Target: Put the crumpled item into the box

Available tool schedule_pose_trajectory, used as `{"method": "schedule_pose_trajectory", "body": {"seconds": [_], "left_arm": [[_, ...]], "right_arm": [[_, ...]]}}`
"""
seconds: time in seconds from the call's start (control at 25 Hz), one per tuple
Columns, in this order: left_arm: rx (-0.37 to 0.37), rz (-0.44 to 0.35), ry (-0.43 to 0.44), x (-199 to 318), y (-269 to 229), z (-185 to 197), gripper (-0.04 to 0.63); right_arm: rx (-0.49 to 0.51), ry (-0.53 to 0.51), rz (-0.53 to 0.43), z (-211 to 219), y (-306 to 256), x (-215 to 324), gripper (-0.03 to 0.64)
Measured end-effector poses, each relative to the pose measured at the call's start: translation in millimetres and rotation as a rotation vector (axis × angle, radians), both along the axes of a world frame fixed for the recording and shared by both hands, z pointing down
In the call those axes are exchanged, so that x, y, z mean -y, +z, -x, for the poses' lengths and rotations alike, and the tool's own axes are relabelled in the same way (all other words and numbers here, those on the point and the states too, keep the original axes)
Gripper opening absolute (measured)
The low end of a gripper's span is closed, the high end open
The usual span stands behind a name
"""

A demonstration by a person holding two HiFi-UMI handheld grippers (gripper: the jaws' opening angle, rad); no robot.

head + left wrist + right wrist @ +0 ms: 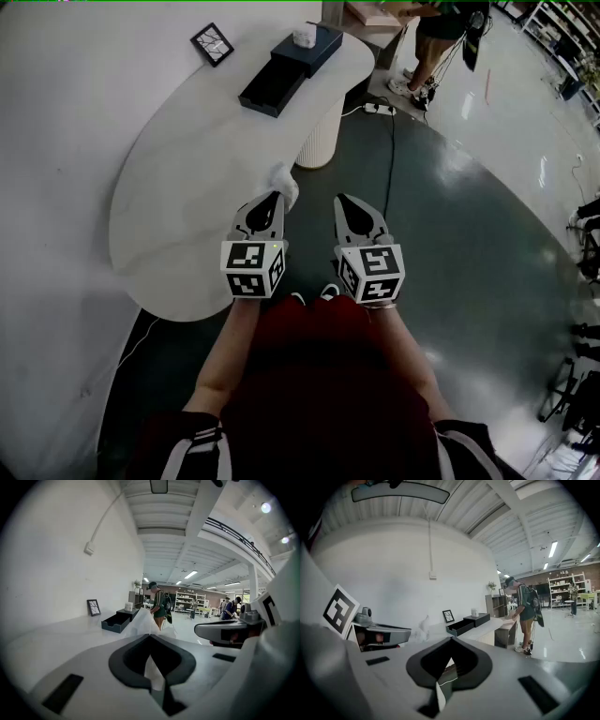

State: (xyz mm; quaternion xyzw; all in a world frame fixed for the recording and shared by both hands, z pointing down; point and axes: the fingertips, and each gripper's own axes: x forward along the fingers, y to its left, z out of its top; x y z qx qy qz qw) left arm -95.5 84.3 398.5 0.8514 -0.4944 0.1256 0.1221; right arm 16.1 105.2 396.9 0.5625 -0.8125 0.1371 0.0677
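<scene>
A small framed picture (212, 43) stands on the white table (178, 178); a person (436, 42) stands beyond.

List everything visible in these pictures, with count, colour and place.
table: one, white, rounded, on the left of the head view
box: one, dark, open, at the table's far end
small object: one, white, on top of the box's far part
picture frame: one, black, on the table left of the box
crumpled item: one, white, at the table's near right edge
power strip: one, white with a dark cable, on the dark floor past the table
bystander: one, green top, standing at the far right
left gripper: one, grey and white, shut on the crumpled item
right gripper: one, grey and white, shut and empty, over the floor
</scene>
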Motion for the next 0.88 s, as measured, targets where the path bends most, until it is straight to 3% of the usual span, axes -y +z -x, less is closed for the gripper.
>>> {"method": "schedule_pose_trajectory", "body": {"seconds": [0.88], "left_arm": [[0.053,-0.045,-0.054,11.1,-12.0,-19.0,0.025]], "right_arm": [[0.051,-0.034,-0.033,-32.1,-5.2,6.5,0.015]]}}
